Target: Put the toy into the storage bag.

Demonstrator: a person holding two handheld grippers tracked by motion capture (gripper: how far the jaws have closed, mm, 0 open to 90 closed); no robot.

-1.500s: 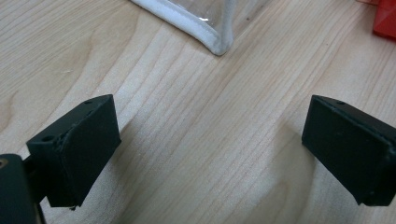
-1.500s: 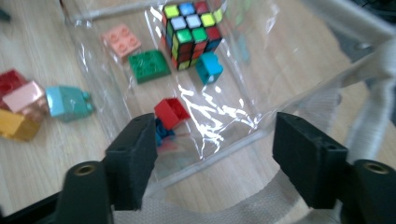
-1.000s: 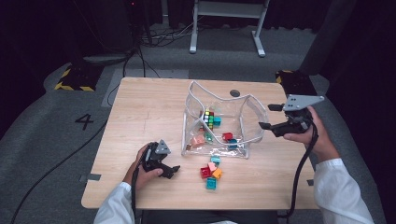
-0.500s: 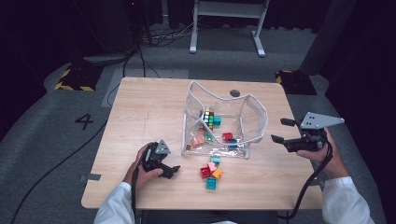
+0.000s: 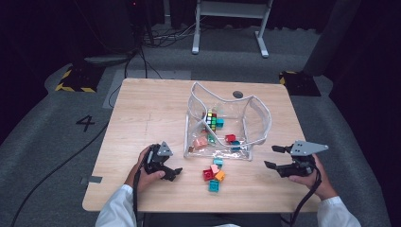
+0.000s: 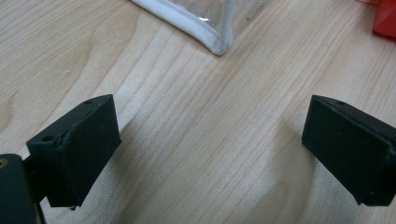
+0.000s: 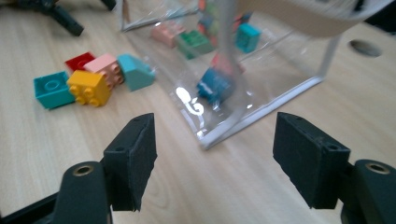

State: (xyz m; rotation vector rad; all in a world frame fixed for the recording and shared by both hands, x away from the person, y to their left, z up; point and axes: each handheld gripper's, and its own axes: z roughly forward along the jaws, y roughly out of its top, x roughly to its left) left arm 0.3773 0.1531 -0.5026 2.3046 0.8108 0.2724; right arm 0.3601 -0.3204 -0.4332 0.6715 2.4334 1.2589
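The clear plastic pouch [image 5: 227,124] stands open at the centre of the high view, several toy bricks already inside, and a small cluster of loose bricks [image 5: 213,174] lies on the table [image 5: 142,109] just below its near edge. The right tool [image 5: 275,157], at the lower right, has just been narrowing its jaws, yet they are released with nothing between them; in the right gripper view they face the pouch's near corner [image 7: 210,135]. The left tool [image 5: 176,173], at lower centre-left, rests gaping on bare wood, also empty.

The main risk, as I judge it, is the right tool catching the pouch's floppy wall or white trim on its way to the bricks, dragging or collapsing the pouch and spilling what is inside. The bricks lie touching one another, so closing on one could knock its neighbours away. The pouch corner stands between the right tool and the cluster.
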